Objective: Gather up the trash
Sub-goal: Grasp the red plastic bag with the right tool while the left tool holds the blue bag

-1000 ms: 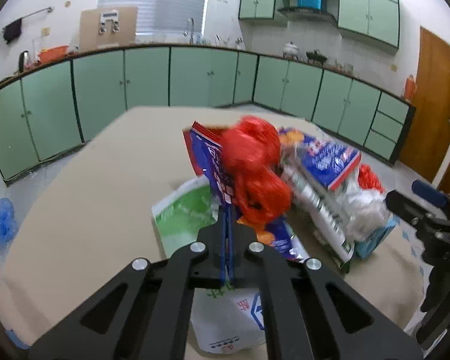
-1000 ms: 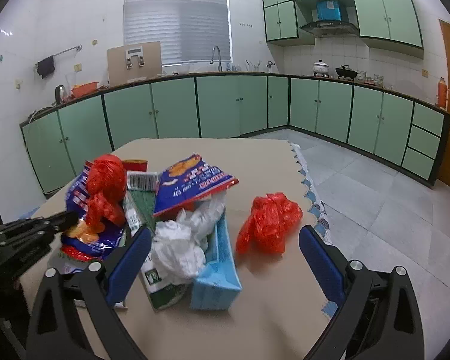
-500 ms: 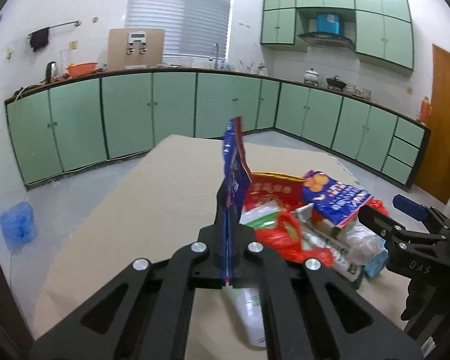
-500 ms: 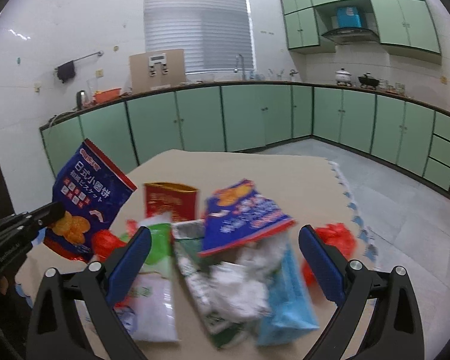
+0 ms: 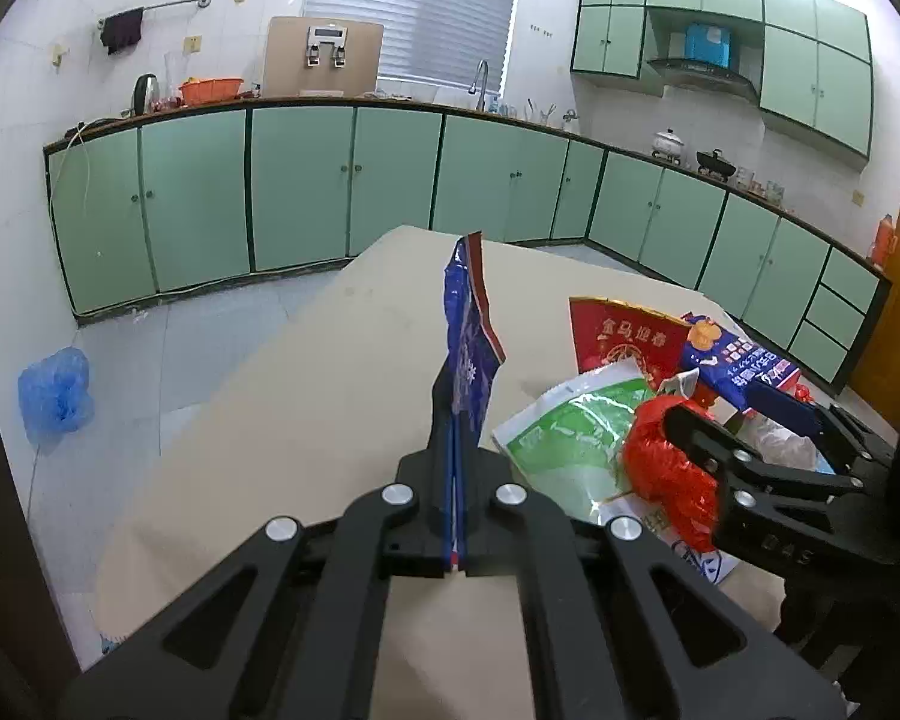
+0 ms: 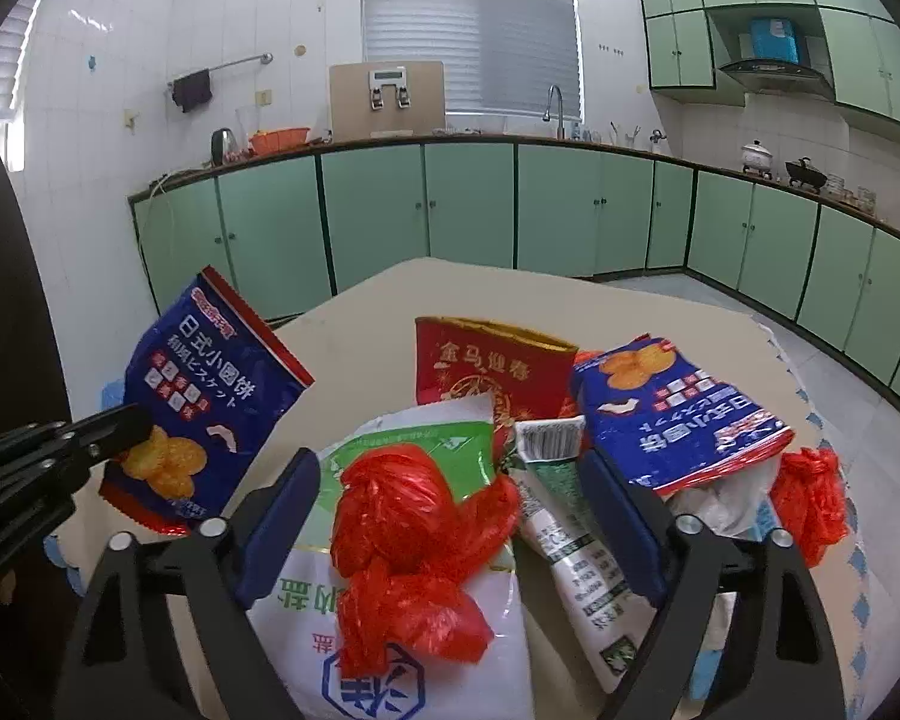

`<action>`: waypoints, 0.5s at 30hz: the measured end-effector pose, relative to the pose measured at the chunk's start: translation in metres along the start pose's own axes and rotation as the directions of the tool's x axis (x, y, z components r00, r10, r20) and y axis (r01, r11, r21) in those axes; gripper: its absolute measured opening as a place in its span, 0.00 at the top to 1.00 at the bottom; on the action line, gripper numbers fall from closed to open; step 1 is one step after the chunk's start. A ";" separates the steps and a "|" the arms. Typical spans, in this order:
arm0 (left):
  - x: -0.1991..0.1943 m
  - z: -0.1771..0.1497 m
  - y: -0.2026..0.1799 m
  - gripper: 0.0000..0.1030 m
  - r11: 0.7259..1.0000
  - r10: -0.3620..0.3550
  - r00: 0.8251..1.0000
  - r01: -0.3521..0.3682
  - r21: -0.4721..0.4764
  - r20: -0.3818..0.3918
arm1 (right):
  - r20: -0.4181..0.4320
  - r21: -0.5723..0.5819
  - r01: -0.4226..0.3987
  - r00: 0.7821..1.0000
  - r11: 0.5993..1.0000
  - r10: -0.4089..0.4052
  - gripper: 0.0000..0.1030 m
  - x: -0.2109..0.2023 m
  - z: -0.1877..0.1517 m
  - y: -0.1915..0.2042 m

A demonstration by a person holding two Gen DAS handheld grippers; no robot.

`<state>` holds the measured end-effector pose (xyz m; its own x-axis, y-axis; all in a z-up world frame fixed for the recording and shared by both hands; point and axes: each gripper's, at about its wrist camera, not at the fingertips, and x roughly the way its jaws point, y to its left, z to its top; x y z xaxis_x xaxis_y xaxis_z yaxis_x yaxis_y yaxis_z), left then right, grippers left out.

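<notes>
Left gripper pinching a snack bag, right gripper spread around a red plastic bag

Left wrist view: the left gripper (image 5: 457,450) is clamped on the blue biscuit bag (image 5: 469,348), lifted edge-on above the table (image 5: 306,408) near its left edge. Right wrist view: the right gripper (image 6: 450,516) stands wide, its blue pads either side of the crumpled red bag (image 6: 411,546) lying on the green-and-white packet (image 6: 414,438) among the wrappers

white-and-green bag (image 6: 402,654) partly under red plastic bag (image 6: 414,546), bottom edge cut off
</notes>
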<state>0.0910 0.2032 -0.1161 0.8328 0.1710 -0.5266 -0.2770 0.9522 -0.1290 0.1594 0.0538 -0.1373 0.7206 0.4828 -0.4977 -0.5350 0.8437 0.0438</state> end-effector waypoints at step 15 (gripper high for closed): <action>-0.003 -0.005 0.001 1.00 1.000 -0.001 1.000 0.000 0.017 0.010 | -0.012 0.007 -0.054 0.998 0.998 0.054 0.71 -0.003 0.002 0.001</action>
<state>0.0861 0.2026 -0.1185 0.8375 0.1728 -0.5184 -0.2685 0.9564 -0.1149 0.1581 0.0536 -0.1337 0.6849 0.5251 -0.5052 -0.5703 0.8178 0.0768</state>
